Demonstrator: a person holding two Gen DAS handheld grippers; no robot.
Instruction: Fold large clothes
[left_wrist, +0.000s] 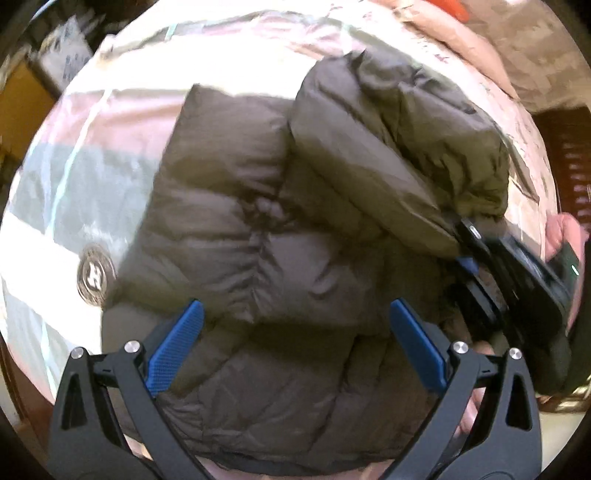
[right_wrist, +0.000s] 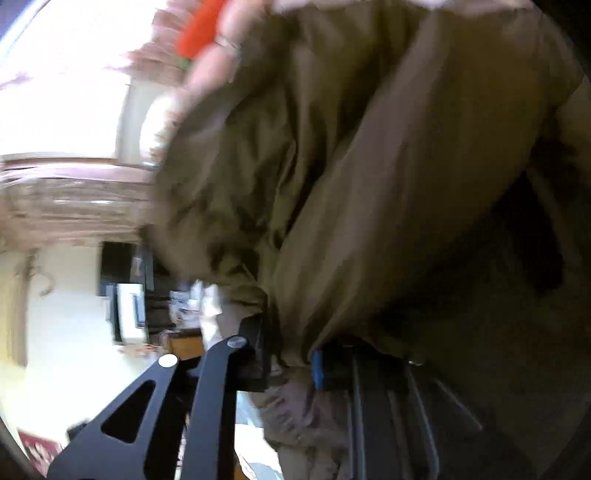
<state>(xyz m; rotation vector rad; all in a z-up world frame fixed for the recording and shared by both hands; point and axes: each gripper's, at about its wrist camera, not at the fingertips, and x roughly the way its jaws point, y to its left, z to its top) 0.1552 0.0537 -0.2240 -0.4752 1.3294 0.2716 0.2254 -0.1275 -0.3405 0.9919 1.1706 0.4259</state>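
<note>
Here, quilted olive puffer jacket (left_wrist: 258, 221) bunches, glossy and puffy.

A round emblem (left_wrist: 95, 275) on the bedsheet (left_wrist: 55, 184) shows a letter "H".

Puffer jacket (left_wrist: 258, 229) on patterned bedspread (left_wrist: 122, 122)
</note>
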